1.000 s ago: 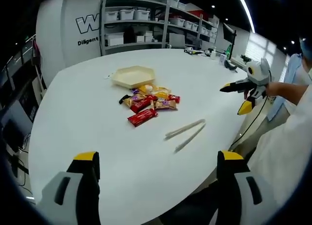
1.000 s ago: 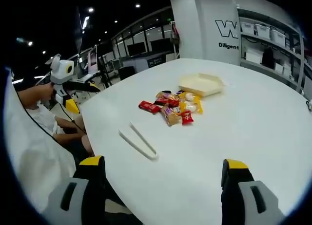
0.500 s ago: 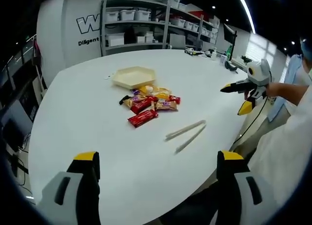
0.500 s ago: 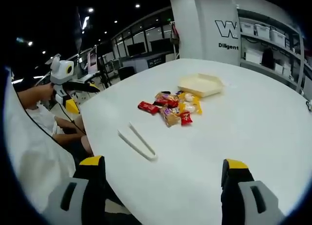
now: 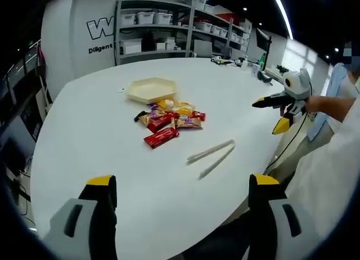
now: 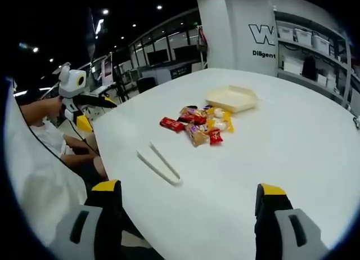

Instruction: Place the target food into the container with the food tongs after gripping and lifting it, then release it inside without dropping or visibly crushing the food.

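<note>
Ahead of both hand-held grippers, left (image 5: 179, 188) and right (image 6: 188, 193), jaws released: tongs (image 6: 159, 163), snack pile (image 6: 198, 125), probably wrapped, tray (image 6: 232, 97) beyond. Nothing on the counter (image 6: 292, 147) has moved since before.

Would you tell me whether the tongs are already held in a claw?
No, the tongs lie flat on the white table, apart from both open claws.

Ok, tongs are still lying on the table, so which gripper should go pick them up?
Probably the right gripper. In its view the tongs lie just ahead of its open jaws, slightly to one side. The left gripper is open too and about as far from them, so the edge is small.
</note>
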A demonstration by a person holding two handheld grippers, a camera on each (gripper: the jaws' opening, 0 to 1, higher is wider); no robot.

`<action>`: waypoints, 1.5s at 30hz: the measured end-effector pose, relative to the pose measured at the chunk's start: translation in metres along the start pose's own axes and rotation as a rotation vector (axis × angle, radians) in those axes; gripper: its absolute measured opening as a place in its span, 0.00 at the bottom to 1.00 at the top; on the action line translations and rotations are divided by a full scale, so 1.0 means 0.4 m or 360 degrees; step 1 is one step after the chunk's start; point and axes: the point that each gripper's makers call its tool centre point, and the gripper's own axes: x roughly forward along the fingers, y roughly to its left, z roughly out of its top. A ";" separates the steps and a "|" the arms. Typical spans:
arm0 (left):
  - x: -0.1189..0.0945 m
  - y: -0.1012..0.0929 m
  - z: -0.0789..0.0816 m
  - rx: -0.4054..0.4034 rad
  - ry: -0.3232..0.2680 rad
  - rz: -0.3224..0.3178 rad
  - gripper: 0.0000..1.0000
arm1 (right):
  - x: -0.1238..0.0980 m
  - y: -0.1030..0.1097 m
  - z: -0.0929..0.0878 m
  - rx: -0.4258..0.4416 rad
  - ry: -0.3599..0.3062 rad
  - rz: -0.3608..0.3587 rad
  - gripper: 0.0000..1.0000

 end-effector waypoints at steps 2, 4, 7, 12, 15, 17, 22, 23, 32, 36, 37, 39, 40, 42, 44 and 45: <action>0.007 -0.013 0.002 0.0011 -0.0002 -0.0032 0.92 | 0.004 0.004 -0.002 0.0001 0.0001 0.0008 0.98; 0.016 -0.026 -0.001 0.0034 0.0013 -0.0066 0.87 | 0.010 0.010 -0.006 -0.0014 0.0006 0.0019 0.97; 0.028 -0.042 0.001 0.0056 0.0007 -0.0104 0.82 | 0.019 0.016 -0.007 -0.0001 0.0002 0.0035 0.96; 0.048 -0.056 0.001 0.0051 0.0012 -0.0152 0.78 | 0.042 0.028 -0.014 0.0010 0.0000 0.0063 0.94; 0.057 -0.070 0.008 0.0094 -0.0017 -0.0187 0.66 | 0.054 0.033 -0.018 0.0030 -0.0004 0.0075 0.93; 0.065 -0.080 0.009 0.0111 -0.0014 -0.0209 0.62 | 0.056 0.037 -0.019 0.0027 -0.0004 0.0084 0.91; 0.090 -0.101 0.005 0.0115 0.0001 -0.0249 0.60 | 0.077 0.047 -0.025 0.0013 -0.0002 0.0099 0.88; 0.096 -0.107 0.003 0.0121 0.0007 -0.0261 0.59 | 0.080 0.050 -0.026 0.0003 0.0000 0.0100 0.87; 0.135 -0.133 -0.006 0.0195 0.0033 -0.0317 0.48 | 0.114 0.068 -0.040 -0.0029 0.0028 0.0129 0.83; 0.151 -0.144 -0.012 0.0220 0.0049 -0.0348 0.45 | 0.118 0.070 -0.039 -0.0023 0.0021 0.0131 0.82; 0.154 -0.147 -0.015 0.0221 0.0053 -0.0356 0.45 | 0.119 0.070 -0.040 -0.0025 0.0023 0.0129 0.82; 0.161 -0.151 -0.019 0.0225 0.0059 -0.0366 0.44 | 0.121 0.069 -0.040 -0.0027 0.0018 0.0129 0.81; 0.163 -0.152 -0.020 0.0228 0.0059 -0.0368 0.43 | 0.124 0.068 -0.042 -0.0028 0.0023 0.0126 0.81; 0.170 -0.154 -0.028 0.0251 0.0077 -0.0378 0.41 | 0.127 0.067 -0.044 -0.0034 0.0026 0.0126 0.80; 0.176 -0.156 -0.035 0.0259 0.0089 -0.0387 0.41 | 0.131 0.066 -0.044 -0.0039 0.0021 0.0128 0.80; 0.179 -0.157 -0.038 0.0263 0.0095 -0.0393 0.41 | 0.133 0.065 -0.045 -0.0038 0.0020 0.0126 0.80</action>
